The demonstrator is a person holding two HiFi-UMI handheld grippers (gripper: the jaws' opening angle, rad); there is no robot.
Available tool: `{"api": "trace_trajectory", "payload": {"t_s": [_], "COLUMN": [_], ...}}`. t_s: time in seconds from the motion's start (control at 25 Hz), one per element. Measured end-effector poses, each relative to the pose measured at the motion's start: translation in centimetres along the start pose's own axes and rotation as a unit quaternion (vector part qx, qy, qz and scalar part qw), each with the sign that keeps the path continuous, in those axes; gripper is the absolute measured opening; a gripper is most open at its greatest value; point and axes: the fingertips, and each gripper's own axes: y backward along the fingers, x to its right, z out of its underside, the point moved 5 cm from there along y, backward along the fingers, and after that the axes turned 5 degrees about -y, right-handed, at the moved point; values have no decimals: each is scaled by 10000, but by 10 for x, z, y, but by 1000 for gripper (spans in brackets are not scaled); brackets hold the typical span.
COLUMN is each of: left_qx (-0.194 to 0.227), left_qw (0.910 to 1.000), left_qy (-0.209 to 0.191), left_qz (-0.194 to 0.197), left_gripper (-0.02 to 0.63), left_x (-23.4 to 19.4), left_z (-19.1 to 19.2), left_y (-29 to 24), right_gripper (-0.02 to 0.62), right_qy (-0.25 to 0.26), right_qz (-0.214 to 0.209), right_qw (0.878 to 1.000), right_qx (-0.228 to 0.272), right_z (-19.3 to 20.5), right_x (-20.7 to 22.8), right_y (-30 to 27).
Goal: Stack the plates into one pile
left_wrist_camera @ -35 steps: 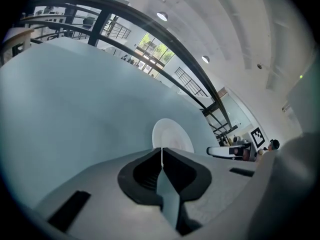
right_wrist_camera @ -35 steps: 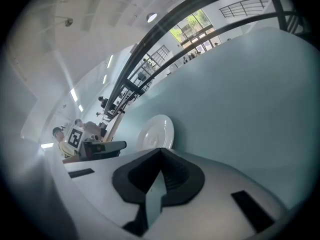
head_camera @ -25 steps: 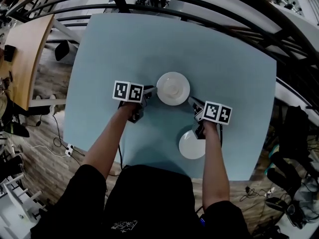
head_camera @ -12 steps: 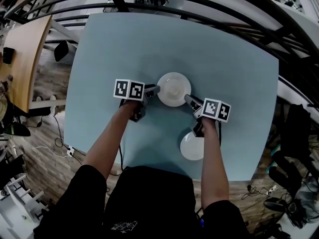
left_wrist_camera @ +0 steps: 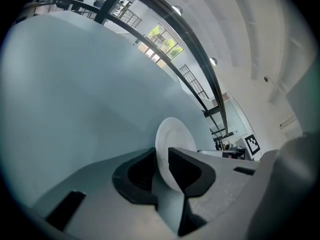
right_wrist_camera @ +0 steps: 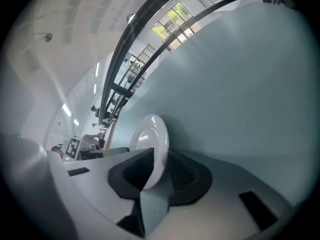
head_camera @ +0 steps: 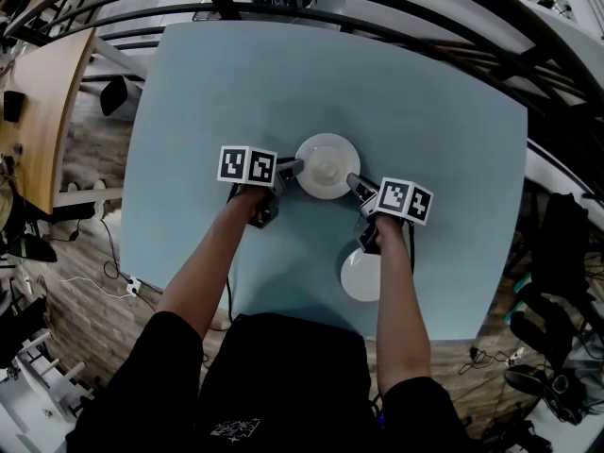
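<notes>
On a pale blue surface point(head_camera: 425, 111), round white ceramic plate point(head_camera: 327, 166) at frame centre, left tool point(head_camera: 291, 168) and right tool point(head_camera: 354, 182) just closed, clamping its opposite rims, second white plate point(head_camera: 360, 276) lower right.

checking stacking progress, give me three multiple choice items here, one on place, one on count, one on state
1. Both grippers sit at which plate's rim? A the farther B the nearer C neither
2. Plates on the table? A one B two C four
3. The plates are A stacked B lying apart C leaning together
Answers: 1 A, left gripper and right gripper flank the far plate, jaws just closing on its rim; 2 B, far plate and near plate on the table; 3 B, bare table shows between them.
</notes>
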Motion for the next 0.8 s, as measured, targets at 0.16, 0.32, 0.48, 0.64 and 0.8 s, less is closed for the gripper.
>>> {"api": "trace_trajectory", "payload": {"t_s": [0.16, 0.32, 0.48, 0.64, 0.8], "left_qx": [13, 53, 72, 86, 31], "left_qw": [9999, 9998, 9999, 10000, 10000], "left_qy": [53, 100, 73, 47, -33], "left_qz": [-138, -132, -102, -1, 84], "left_gripper": [49, 44, 43, 43, 43], "left_x": [-3, -4, 3, 13, 29], "left_z": [0, 1, 2, 4, 21], "left_y": [1, 5, 10, 15, 13], "right_gripper": [38, 34, 32, 32, 32], "right_qy": [-53, -56, -58, -70, -126], "right_qz": [78, 40, 15, 16, 31], "right_qw": [10000, 10000, 9999, 9999, 9997], "right_qx": [29, 42, 99, 135, 202], "right_z": [-1, 0, 2, 7, 20], "right_x": [4, 1, -4, -8, 0], "right_y": [1, 2, 9, 21, 41]}}
